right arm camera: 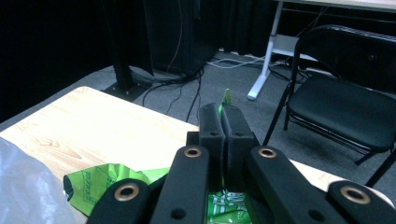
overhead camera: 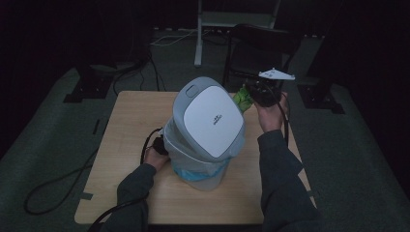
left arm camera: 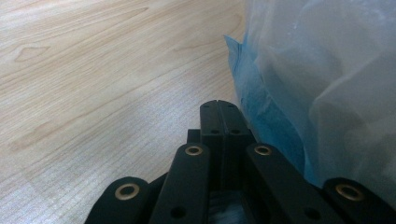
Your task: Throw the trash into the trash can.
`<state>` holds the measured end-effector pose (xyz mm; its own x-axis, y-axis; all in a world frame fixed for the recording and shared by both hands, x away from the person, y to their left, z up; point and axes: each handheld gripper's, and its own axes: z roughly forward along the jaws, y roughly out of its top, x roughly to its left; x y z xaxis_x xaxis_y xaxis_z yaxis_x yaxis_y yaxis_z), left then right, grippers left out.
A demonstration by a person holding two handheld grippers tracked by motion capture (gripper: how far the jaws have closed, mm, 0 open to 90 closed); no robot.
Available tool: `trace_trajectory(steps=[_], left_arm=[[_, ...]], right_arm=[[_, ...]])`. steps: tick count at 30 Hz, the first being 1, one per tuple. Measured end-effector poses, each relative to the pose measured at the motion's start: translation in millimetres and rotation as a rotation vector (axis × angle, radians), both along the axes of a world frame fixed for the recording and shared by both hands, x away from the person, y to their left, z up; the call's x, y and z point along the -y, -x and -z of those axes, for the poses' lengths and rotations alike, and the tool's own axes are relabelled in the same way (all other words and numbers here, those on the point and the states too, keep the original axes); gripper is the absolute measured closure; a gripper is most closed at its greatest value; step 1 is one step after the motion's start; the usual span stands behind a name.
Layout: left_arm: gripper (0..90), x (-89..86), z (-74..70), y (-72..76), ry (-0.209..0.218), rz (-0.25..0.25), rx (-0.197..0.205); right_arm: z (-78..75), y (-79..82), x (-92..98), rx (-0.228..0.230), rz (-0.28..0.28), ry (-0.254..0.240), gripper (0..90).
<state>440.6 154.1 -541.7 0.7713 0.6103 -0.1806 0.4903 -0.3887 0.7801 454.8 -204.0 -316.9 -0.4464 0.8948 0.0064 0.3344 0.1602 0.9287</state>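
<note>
Gripping a green wrapper [right arm camera: 107, 184] in your right gripper's [right arm camera: 219, 109] closed jaws just right of the lidded bin [overhead camera: 208, 130] mid-desk [overhead camera: 130, 116], you rest your left gripper [left arm camera: 218, 103], closed and empty, beside its blue liner [left arm camera: 266, 116].

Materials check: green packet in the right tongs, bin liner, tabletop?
Green packet: thin glossy plastic film, crinkled, printed. Bin liner: translucent soft plastic, hazy with folds, blue layer below. Tabletop: pale wood grain, matte, probably laminate. Right tongs: shut on the packet.

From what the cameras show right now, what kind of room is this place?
Probably a recording studio or lab: dark curtained walls, cables on grey carpet, a folding chair, and one wooden table holding a lidded bin.
</note>
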Motion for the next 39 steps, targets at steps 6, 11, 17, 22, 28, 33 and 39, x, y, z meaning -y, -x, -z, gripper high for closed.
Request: trace_trajectory(steps=[6,11,17,22,28,33,39], left_arm=[[90.0,0.0,0.0,0.0,0.0,0.0,0.0],[90.0,-0.1,0.0,0.0,0.0,0.0,0.0],[90.0,-0.1,0.1,-0.1,0.001,0.001,0.0],[90.0,-0.1,0.1,-0.1,0.001,0.001,0.0],[90.0,-0.1,0.1,0.0,0.0,0.0,0.001],[90.0,-0.2,0.1,-0.1,0.001,0.001,0.0],[90.0,-0.1,0.1,0.0,0.001,0.001,0.001]], right_arm=[[-8.1,2.0,-5.1,0.014,-0.016,-0.002,88.3],[-12.8,2.7,-8.4,0.021,-0.025,0.002,88.2],[-20.9,1.7,-16.6,0.033,-0.044,0.001,88.3],[-26.6,-0.3,-26.4,0.039,-0.058,0.015,88.3],[-30.8,-4.8,-35.8,0.045,-0.087,0.023,88.3],[-33.5,-4.3,-38.8,0.047,-0.105,0.008,88.3],[-41.7,-1.8,-44.6,0.056,-0.139,-0.013,88.3]])
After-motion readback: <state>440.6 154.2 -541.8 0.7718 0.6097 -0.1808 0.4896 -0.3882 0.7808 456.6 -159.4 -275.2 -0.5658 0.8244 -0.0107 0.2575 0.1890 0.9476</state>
